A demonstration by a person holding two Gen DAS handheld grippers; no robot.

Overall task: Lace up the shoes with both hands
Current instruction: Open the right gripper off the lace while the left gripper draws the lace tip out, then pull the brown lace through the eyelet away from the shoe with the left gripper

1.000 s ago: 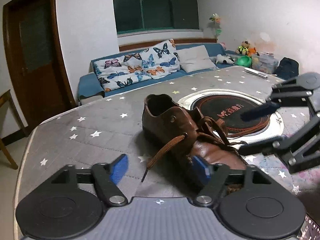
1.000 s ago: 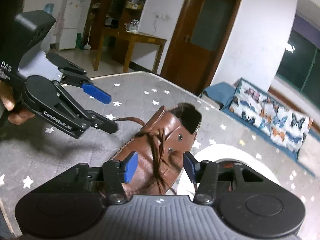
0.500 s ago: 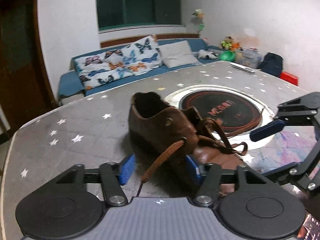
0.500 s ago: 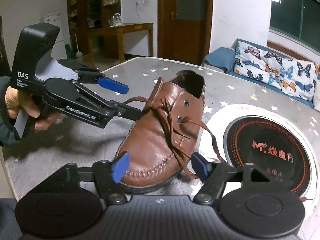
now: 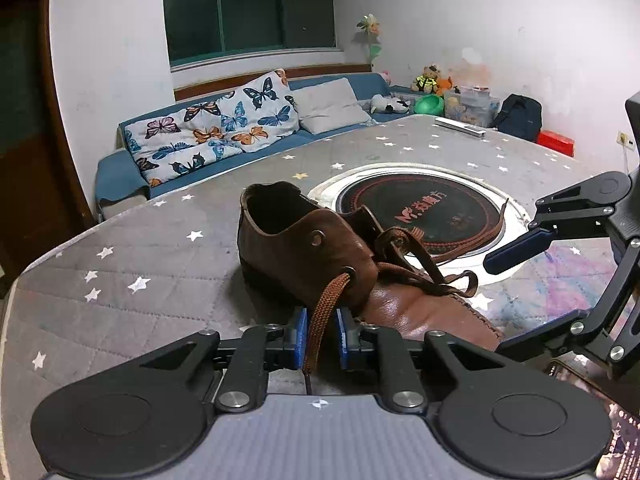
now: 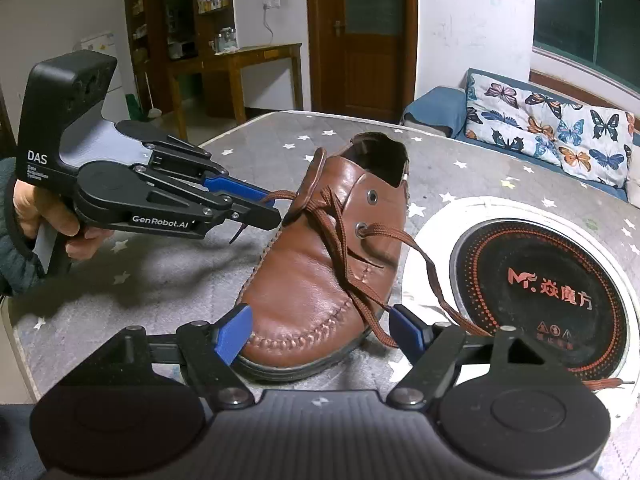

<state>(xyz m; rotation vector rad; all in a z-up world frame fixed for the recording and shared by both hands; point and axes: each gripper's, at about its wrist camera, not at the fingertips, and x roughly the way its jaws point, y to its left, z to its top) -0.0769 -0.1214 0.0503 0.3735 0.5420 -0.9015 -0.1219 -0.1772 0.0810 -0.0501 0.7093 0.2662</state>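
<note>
A brown leather shoe (image 5: 320, 256) (image 6: 320, 264) lies on the star-patterned grey table cover (image 5: 132, 280). One brown lace end (image 5: 324, 312) hangs from a side eyelet and runs between the blue pads (image 5: 299, 338) of my left gripper (image 5: 320, 336) (image 6: 268, 204). Its jaws are closing around the lace with a thin gap still showing. My right gripper (image 6: 320, 332) (image 5: 498, 306) stands at the toe, its jaws opening wide on either side of the toe without touching it. The other lace end (image 6: 432, 276) trails right across the table.
A round black hotplate (image 6: 540, 280) (image 5: 420, 208) is set into the table right of the shoe. A hand (image 6: 44, 216) holds the left gripper's handle. A sofa with butterfly cushions (image 5: 216, 132) stands behind the table, a wooden door (image 6: 360, 32) beyond.
The left jaws have come in from wide apart to close around the hanging lace end. The right jaws have spread wider, and the right wrist has rolled so its view stands level.
</note>
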